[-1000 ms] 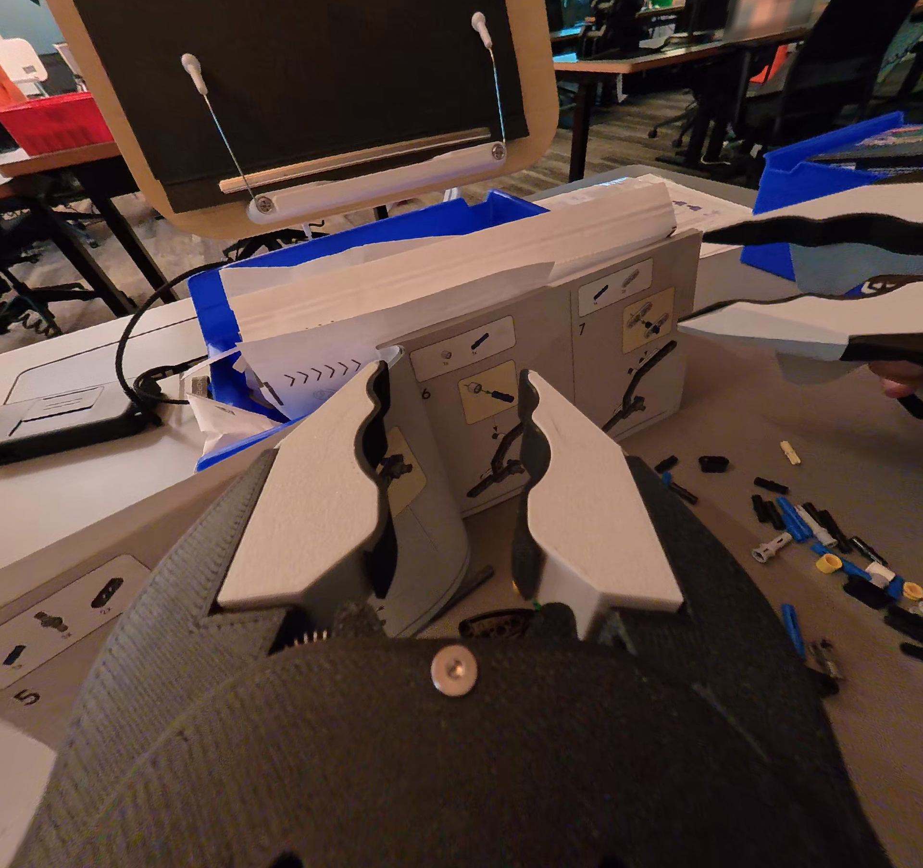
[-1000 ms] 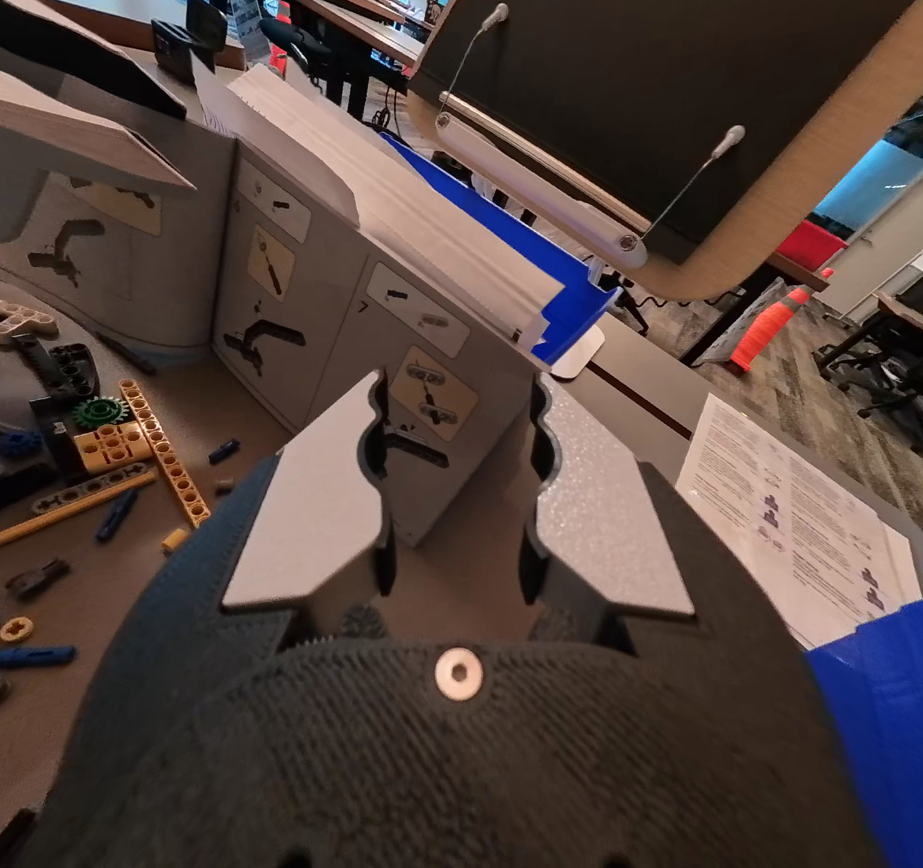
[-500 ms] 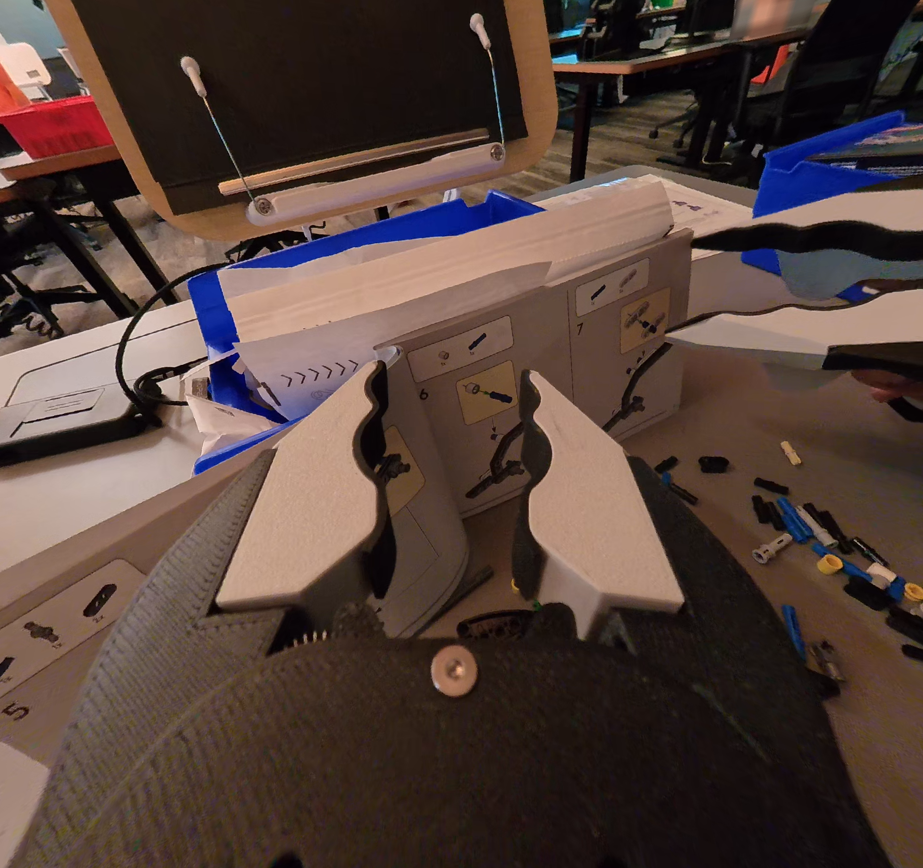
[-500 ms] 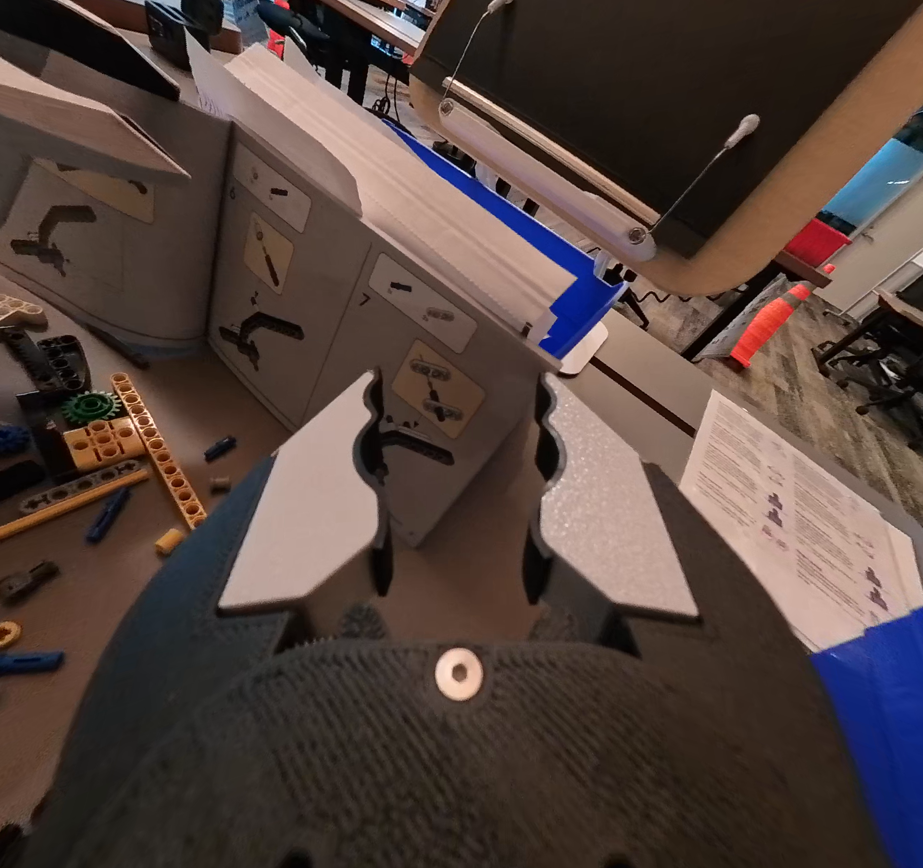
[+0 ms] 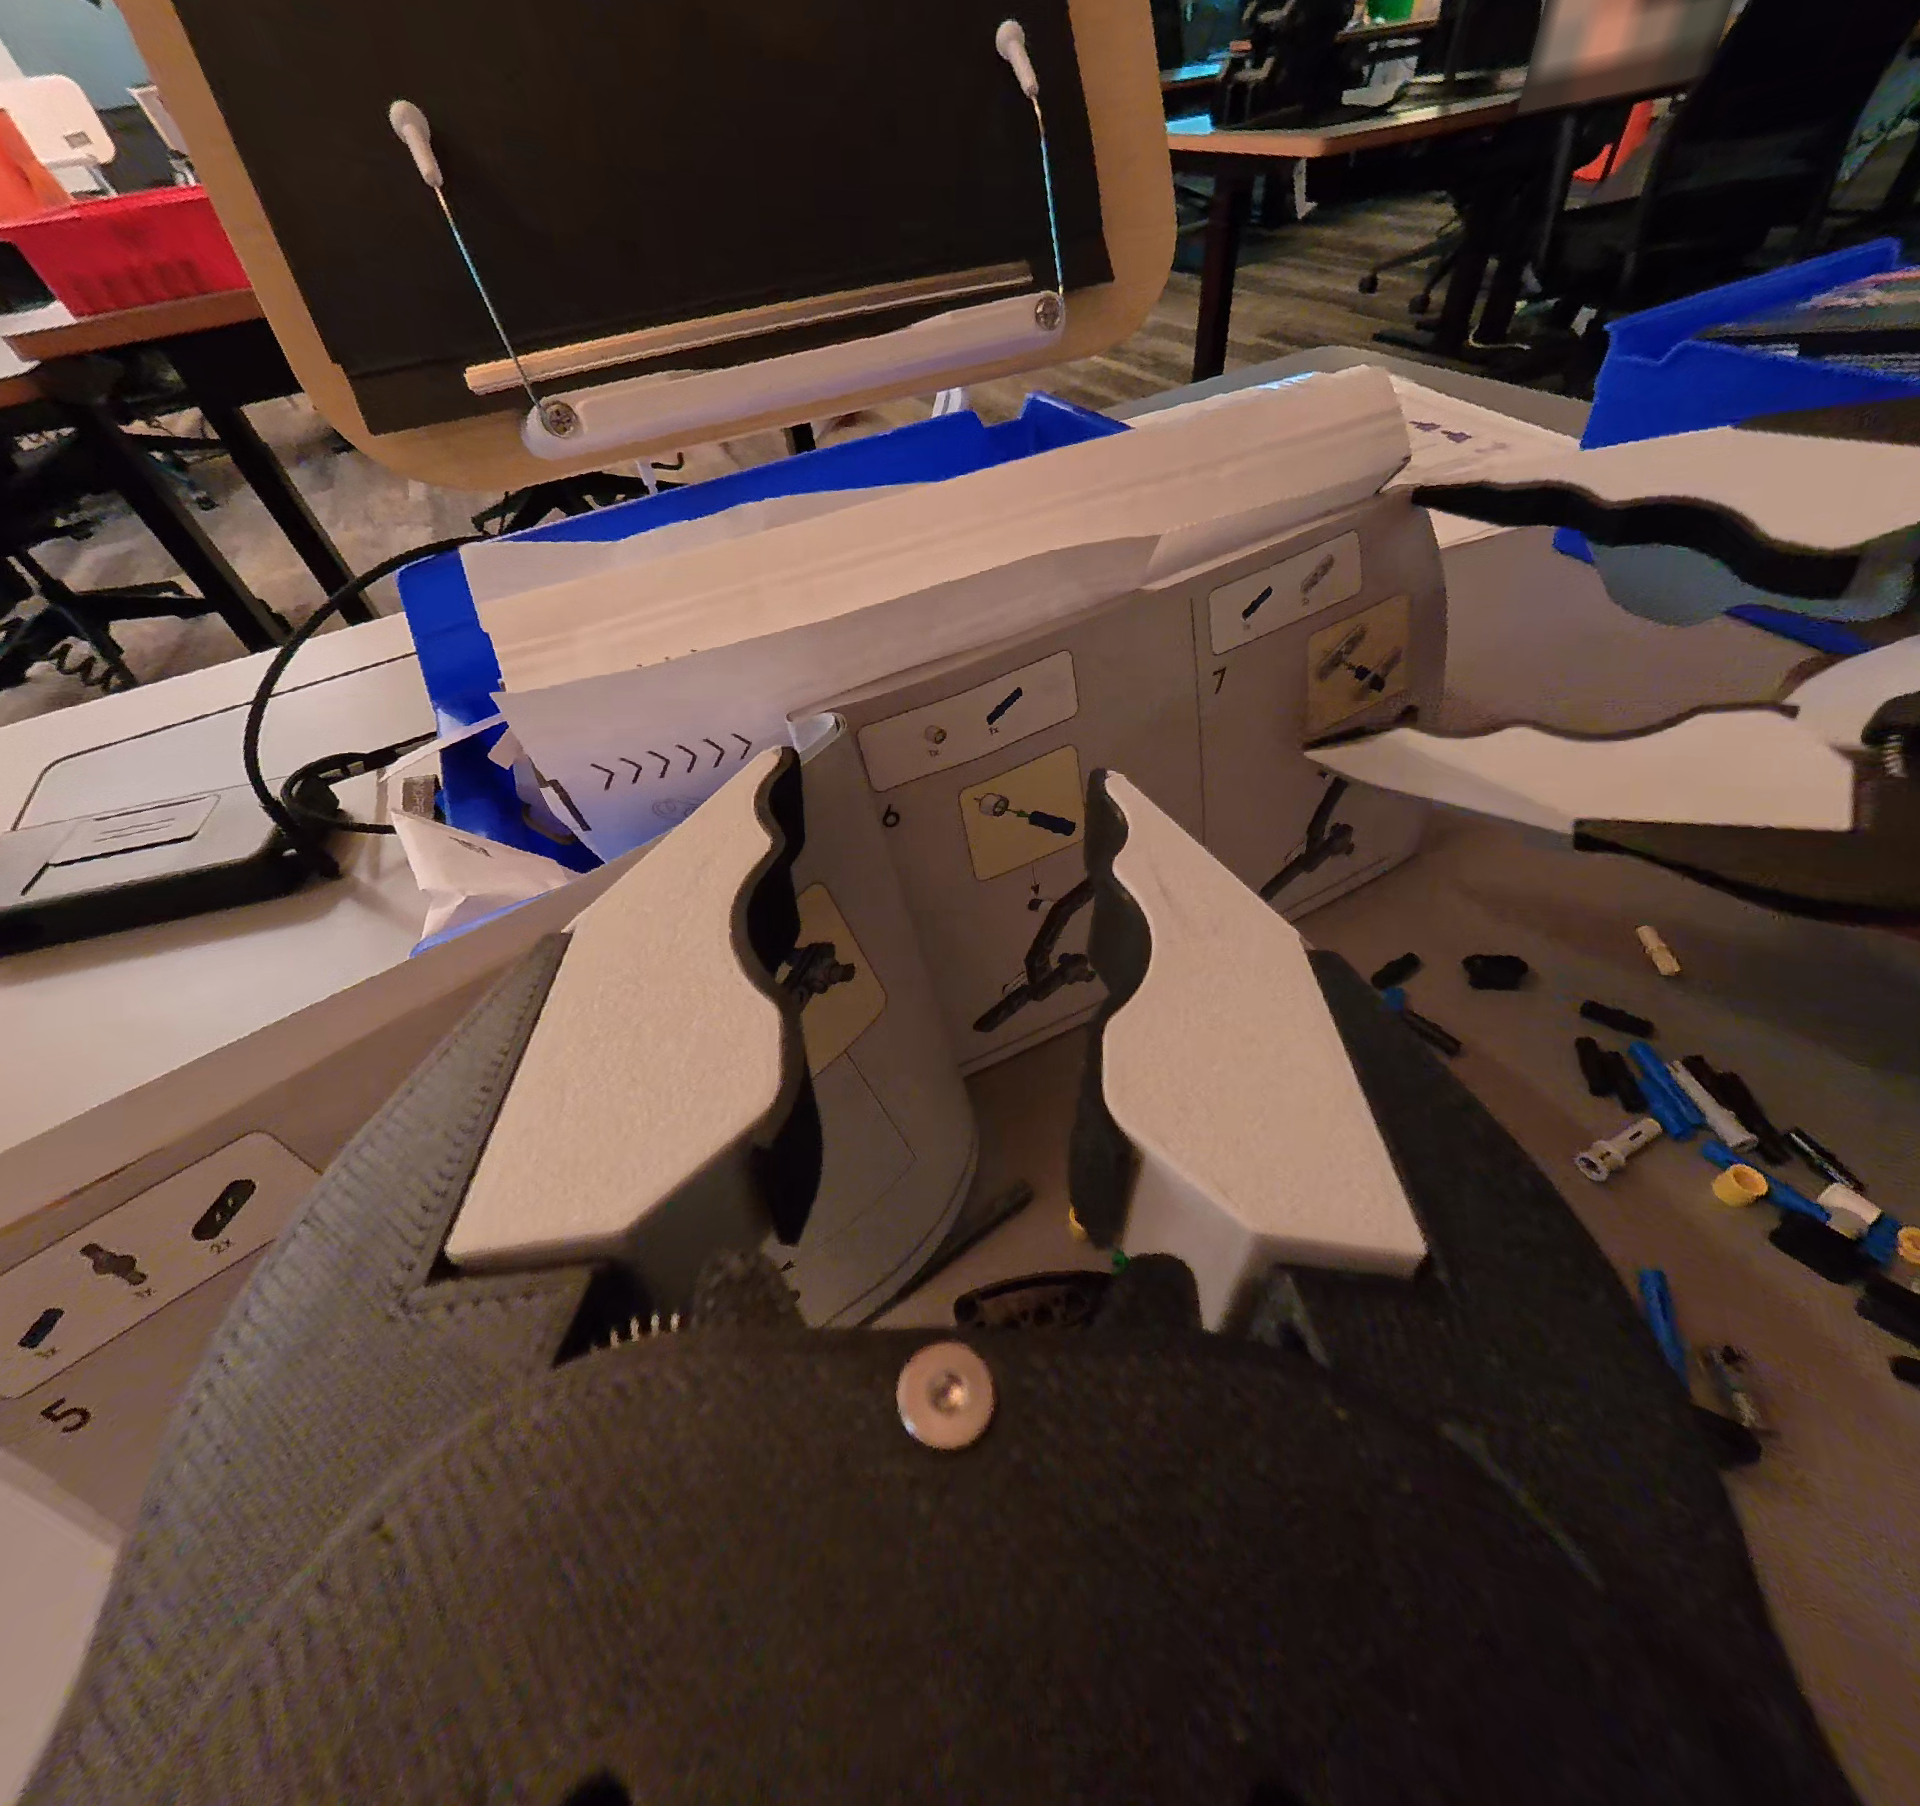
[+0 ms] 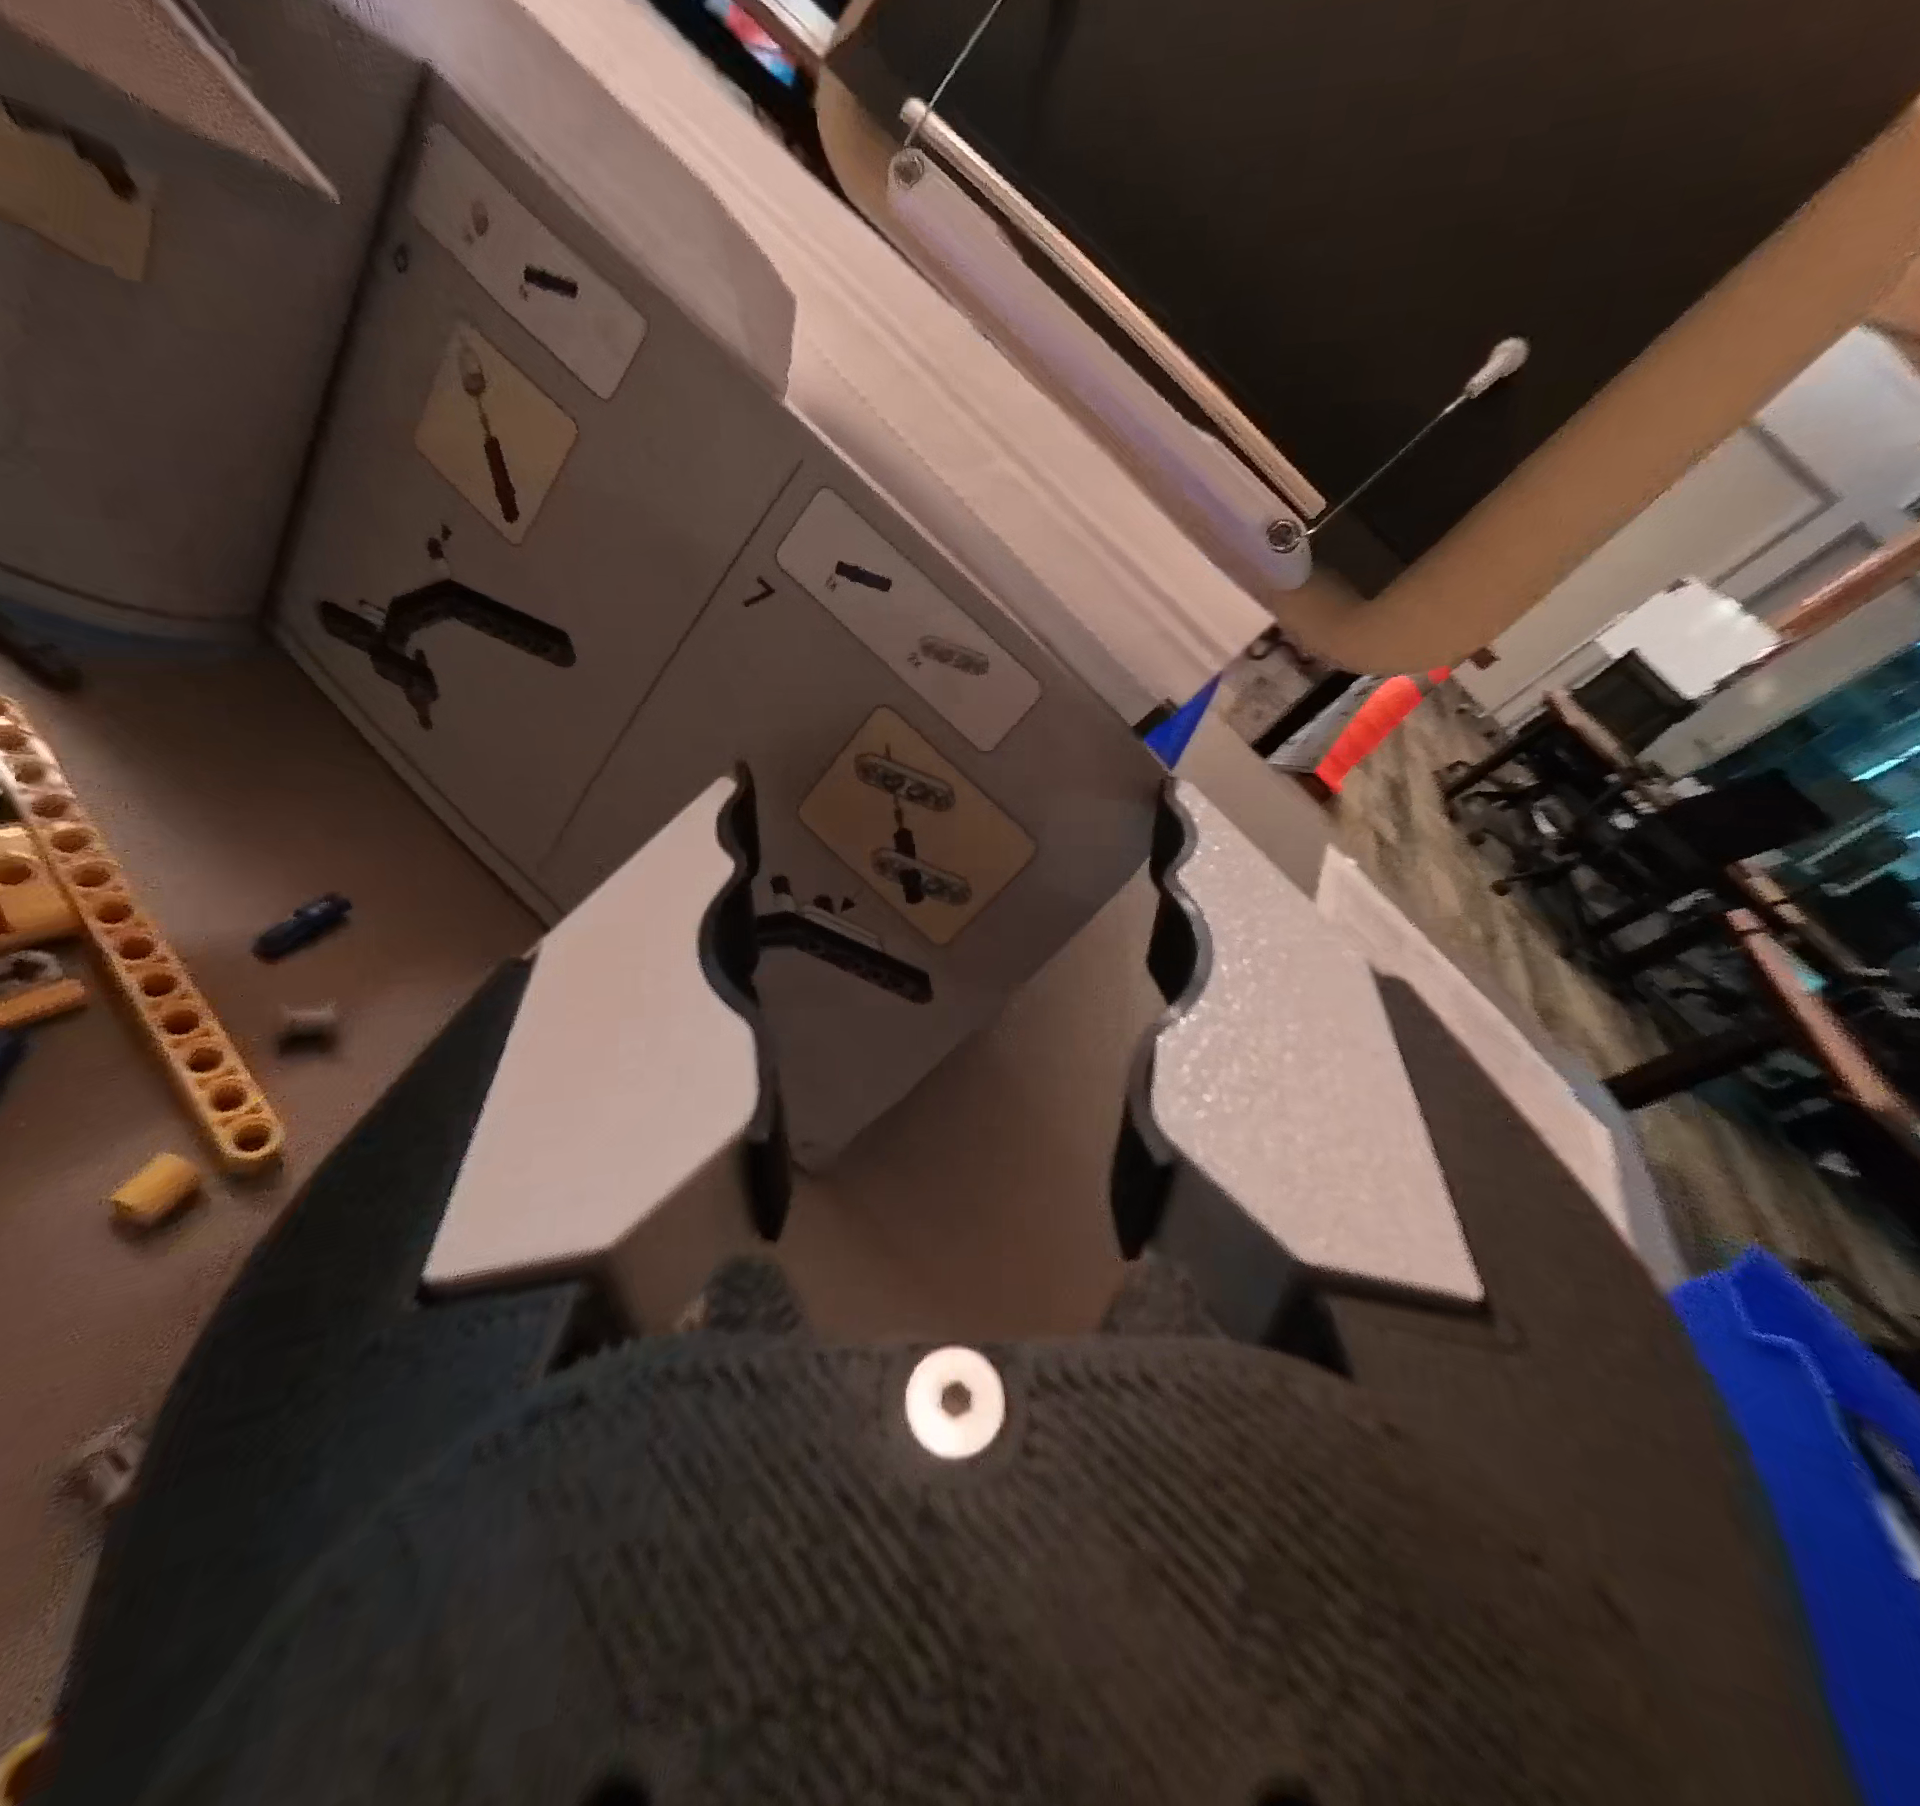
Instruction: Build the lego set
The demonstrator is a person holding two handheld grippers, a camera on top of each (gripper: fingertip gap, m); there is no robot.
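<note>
The grey instruction booklet (image 5: 1039, 821) stands bent open on the table, its pages facing me. My left gripper (image 5: 935, 800) is open and empty, with the booklet's curled fold just past its fingers. My right gripper (image 6: 956, 800) is open and empty, close to the booklet's right page (image 6: 831, 717). It also shows in the left wrist view (image 5: 1371, 624), its jaws apart at the booklet's right edge. Loose blue, black and yellow pins (image 5: 1714, 1122) lie right of the booklet. A yellow holed beam (image 6: 135, 967) and a blue pin (image 6: 301, 925) lie to its left in the right wrist view.
A blue bin (image 5: 447, 634) stuffed with white paper bags stands behind the booklet. A black book stand with a wooden rim (image 5: 644, 146) leans above it. Another blue bin (image 6: 1818, 1444) is at the right. A black device with a cable (image 5: 135, 852) lies far left. The right tips stand about 9 centimetres off the blue pin (image 6: 301, 925).
My right gripper has moved in closer to the booklet's right page and opened a little wider; its view is blurred. My left gripper has barely moved.
</note>
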